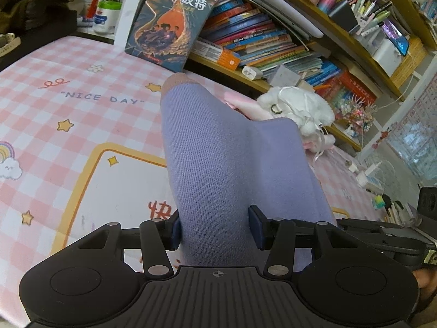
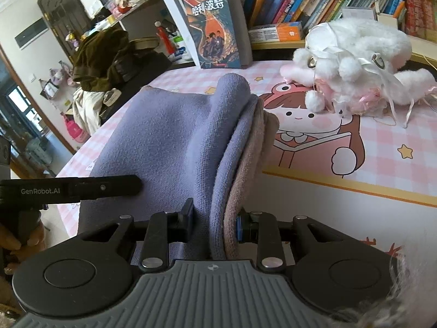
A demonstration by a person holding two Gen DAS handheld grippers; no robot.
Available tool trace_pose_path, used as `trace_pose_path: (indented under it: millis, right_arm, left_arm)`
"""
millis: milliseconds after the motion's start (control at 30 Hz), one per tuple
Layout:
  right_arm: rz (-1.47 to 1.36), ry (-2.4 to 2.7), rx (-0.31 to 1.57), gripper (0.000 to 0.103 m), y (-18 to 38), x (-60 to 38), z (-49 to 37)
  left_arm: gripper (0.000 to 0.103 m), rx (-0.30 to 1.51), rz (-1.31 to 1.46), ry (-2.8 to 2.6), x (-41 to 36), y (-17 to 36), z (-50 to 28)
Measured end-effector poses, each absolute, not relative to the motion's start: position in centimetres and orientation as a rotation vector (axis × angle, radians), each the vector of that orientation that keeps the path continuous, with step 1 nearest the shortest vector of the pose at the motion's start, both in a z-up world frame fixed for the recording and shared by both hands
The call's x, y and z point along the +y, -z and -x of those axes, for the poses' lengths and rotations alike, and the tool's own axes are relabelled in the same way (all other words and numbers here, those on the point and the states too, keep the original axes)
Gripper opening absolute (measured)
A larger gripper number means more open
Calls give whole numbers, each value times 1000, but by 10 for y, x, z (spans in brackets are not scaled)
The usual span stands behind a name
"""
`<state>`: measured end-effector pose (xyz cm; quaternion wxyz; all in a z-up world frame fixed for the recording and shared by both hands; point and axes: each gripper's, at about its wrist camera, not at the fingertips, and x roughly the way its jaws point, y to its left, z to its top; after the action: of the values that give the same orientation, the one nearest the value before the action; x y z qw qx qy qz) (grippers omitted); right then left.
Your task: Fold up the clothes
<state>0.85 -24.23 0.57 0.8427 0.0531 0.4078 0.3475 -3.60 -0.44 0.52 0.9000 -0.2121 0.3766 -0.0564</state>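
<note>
A lavender knit garment [image 1: 218, 164] with a dusty-pink trim lies over the pink checked table mat [image 1: 54, 125]. My left gripper [image 1: 215, 227] is shut on a raised fold of it, both blue pads pressing the cloth. In the right wrist view the same garment [image 2: 164, 142] stands bunched in folds, its pink trim [image 2: 245, 180] on the right side. My right gripper [image 2: 215, 221] is shut on that bunched edge. The left gripper's body [image 2: 71, 188] reaches in from the left over the cloth.
A white and pink plush toy [image 2: 352, 65] lies at the back right of the table. A Harry Potter book [image 2: 213, 27] leans against a shelf of books [image 1: 259, 35]. Dark clothes [image 2: 103, 57] are piled at the far left edge.
</note>
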Motion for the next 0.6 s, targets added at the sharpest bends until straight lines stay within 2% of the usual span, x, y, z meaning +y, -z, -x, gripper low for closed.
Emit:
trace_pose_path:
  millis: [600]
  right_arm:
    - [-128,-542,818,26,-15,-155,-11]
  left_arm:
    - [47,781,410,320,91,-4,-15]
